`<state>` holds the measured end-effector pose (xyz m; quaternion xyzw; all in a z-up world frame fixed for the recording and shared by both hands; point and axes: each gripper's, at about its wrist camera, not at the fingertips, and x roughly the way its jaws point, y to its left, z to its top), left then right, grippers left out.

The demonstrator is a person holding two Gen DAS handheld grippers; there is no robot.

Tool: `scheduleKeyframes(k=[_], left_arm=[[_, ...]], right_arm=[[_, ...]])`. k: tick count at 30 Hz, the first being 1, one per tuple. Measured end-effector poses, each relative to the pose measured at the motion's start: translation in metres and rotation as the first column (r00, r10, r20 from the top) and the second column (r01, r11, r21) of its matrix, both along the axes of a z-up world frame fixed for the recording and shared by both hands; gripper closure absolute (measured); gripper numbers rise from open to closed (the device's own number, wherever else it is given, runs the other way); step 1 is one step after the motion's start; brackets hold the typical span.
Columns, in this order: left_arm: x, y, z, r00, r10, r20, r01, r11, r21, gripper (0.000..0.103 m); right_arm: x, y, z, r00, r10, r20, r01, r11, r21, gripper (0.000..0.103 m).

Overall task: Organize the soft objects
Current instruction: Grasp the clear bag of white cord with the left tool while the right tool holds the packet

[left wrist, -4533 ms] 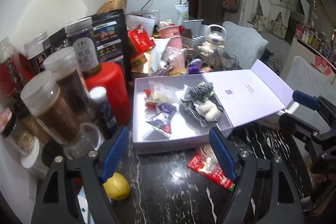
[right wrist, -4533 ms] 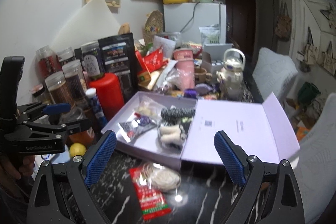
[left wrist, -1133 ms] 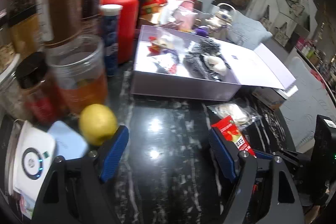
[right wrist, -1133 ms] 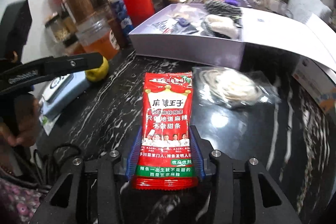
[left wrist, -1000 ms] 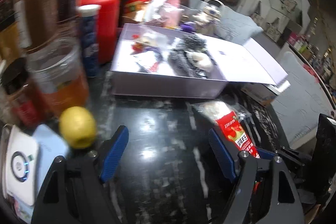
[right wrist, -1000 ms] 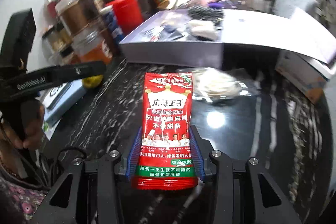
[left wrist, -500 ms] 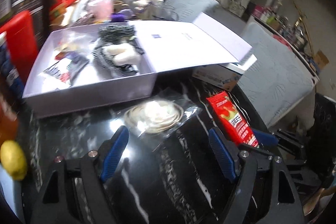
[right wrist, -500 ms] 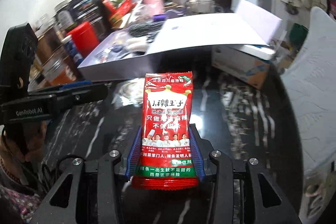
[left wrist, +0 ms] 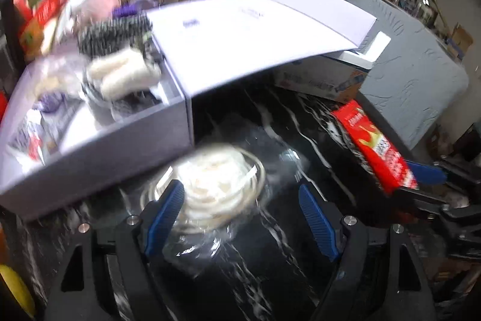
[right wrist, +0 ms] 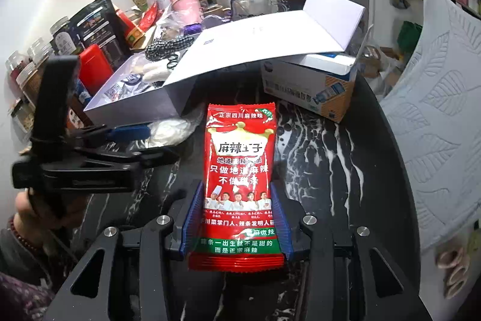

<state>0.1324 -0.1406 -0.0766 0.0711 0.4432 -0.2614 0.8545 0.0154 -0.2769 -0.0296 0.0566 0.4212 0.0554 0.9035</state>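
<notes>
Two blue pads (right wrist: 278,220) of the right gripper (right wrist: 236,218) are clamped against the lower edges of a red snack packet (right wrist: 240,170), which is held upright above the black marble table (right wrist: 324,158). Wide-spread jaws are shown on the left gripper (left wrist: 240,214), nothing being pinched; a clear bag of white rings (left wrist: 216,185) lies on the table partly between them, its left side just beside one blue pad, though contact cannot be told through the blur. Just behind the bag, a lilac box (left wrist: 99,152) is seen with its lid (left wrist: 255,38) folded open, soft items lying inside. A cardboard carton (right wrist: 306,86) is tucked under the lid.
</notes>
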Motion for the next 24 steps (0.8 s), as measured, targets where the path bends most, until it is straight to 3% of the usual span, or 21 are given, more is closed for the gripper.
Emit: scheduleKeyframes(k=[6,9,21,23,24], left_arm=[[0.004,-0.018,-0.002,0.993,-0.069,0.097,0.058,0.992,0.108,0.024],[0.005,-0.012,-0.003,0.992,-0.073,0.104,0.062,0.992,0.107,0.024],[0.012,0.001,-0.015,0.991,0.018,0.133,-0.039,0.986,0.160,0.024],[0.010,0.006,-0.016,0.990,0.035,0.136,-0.056,0.987,0.151,0.031],[0.010,0.006,-0.015,0.989,0.040,0.141,-0.062,0.986,0.152,0.045]], right_arm=[[0.002,-0.004,-0.002,1.000,-0.009,-0.008,0.009,1.000,0.022,0.060],[0.001,-0.006,-0.002,1.000,-0.017,-0.008,0.017,1.000,0.024,0.060],[0.001,-0.003,-0.001,1.000,-0.006,-0.004,0.006,0.999,0.032,0.060],[0.000,-0.001,-0.001,1.000,-0.002,-0.004,0.002,0.999,0.032,0.060],[0.000,-0.001,-0.002,1.000,-0.001,-0.006,0.001,0.999,0.033,0.060]])
